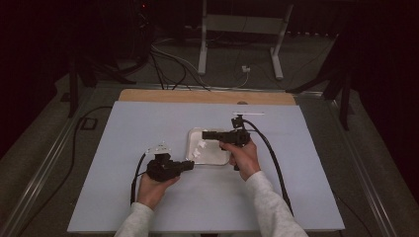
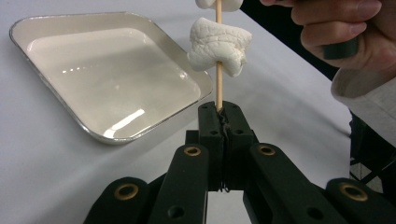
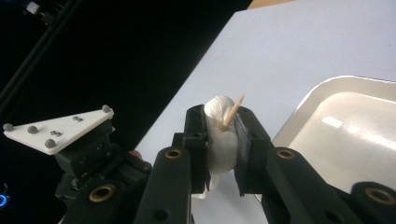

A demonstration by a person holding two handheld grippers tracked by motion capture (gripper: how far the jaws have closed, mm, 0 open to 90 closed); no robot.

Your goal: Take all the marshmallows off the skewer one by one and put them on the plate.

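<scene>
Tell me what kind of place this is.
Probably a lab or studio set up for recording, not a kitchen: a work table under a pale sheet, dark curtains all around, loose cables on the floor, and a metal stand behind.

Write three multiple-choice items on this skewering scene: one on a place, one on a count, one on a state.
1. What does the left gripper clamp?
A. the tray's rim
B. the bottom end of the wooden skewer
C. a marshmallow

2. How many marshmallows sit on the skewer in the left gripper view?
A. two, the upper one cut off by the frame's top edge
B. four
C. none

3. How does the top marshmallow stand in the right gripper?
A. loose on the table
B. lying in the tray
C. squeezed between the jaws, the skewer tip poking through it

Answers: 1 B, the stick rises from between the shut jaws. 2 A, one whole marshmallow shows, with another's underside above it. 3 C, the pads press its sides and the point juts out.
</scene>
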